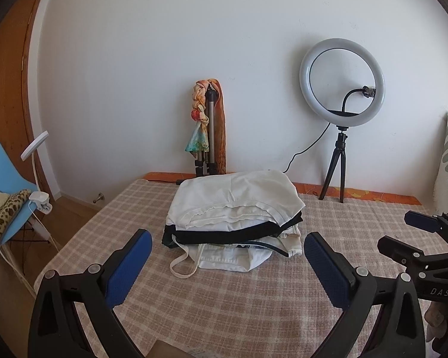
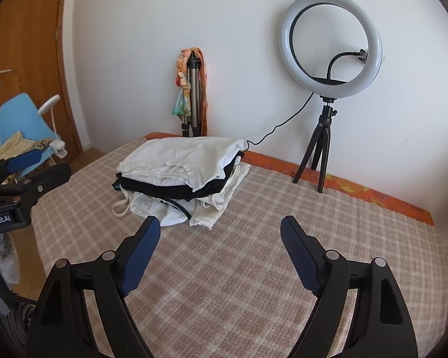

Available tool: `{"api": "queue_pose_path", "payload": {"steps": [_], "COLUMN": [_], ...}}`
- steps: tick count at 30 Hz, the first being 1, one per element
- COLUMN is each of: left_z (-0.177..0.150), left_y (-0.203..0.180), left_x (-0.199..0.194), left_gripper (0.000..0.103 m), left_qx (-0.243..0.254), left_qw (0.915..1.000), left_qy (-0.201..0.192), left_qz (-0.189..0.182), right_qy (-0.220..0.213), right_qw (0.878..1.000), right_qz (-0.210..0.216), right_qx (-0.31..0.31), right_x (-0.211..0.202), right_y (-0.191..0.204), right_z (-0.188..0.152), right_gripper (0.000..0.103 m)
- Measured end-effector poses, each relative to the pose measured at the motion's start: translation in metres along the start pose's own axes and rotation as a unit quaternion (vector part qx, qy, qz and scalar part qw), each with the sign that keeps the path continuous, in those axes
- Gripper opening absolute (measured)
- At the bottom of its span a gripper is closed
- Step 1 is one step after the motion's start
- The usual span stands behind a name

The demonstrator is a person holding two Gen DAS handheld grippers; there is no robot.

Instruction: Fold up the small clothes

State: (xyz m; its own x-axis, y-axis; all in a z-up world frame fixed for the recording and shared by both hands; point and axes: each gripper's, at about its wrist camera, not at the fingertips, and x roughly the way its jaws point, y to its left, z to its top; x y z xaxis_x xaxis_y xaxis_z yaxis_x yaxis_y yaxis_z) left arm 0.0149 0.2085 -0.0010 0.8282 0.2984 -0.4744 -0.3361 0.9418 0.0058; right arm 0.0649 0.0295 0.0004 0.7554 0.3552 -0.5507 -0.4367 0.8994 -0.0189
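A pile of folded clothes (image 1: 234, 211) sits toward the far side of a bed covered by a checked blanket (image 1: 224, 298). A white garment (image 1: 236, 192) lies on top, a black one (image 1: 224, 234) under it, and more white pieces at the bottom, with a pale strap loop (image 1: 180, 265) trailing out onto the blanket at the near left.

The left gripper (image 1: 228, 249) hangs just short of the pile with its jaws spread wide and nothing between them; its blue pads (image 1: 128, 268) touch no cloth. The right gripper (image 2: 219, 234) is beside it, near the pile's right corner, also wide and holding nothing.

Behind the pile, against the white wall, a folded tripod (image 1: 210, 137) stands with a colourful scarf (image 1: 200, 122) draped over it. To the right a ring light (image 1: 342, 82) stands on a small black tripod. On the left are a blue chair (image 1: 6, 161) and a wooden door (image 2: 24, 59).
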Motion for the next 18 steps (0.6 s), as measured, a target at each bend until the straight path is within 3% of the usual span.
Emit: {"api": "queue_pose_path", "payload": {"steps": [18], "left_z": [-0.012], "left_y": [-0.013], "left_x": [-0.001], "left_gripper": [0.103], "left_qx": [0.021], "left_qw": [0.9997], "left_qy": [-0.001], "left_qz": [0.009], "right_qy": [0.008], "right_qw": [1.000], "right_qz": [-0.006], "right_qx": [-0.017], "right_x": [0.008], "right_y": [0.004], "right_z": [-0.013], "right_gripper": [0.084]}}
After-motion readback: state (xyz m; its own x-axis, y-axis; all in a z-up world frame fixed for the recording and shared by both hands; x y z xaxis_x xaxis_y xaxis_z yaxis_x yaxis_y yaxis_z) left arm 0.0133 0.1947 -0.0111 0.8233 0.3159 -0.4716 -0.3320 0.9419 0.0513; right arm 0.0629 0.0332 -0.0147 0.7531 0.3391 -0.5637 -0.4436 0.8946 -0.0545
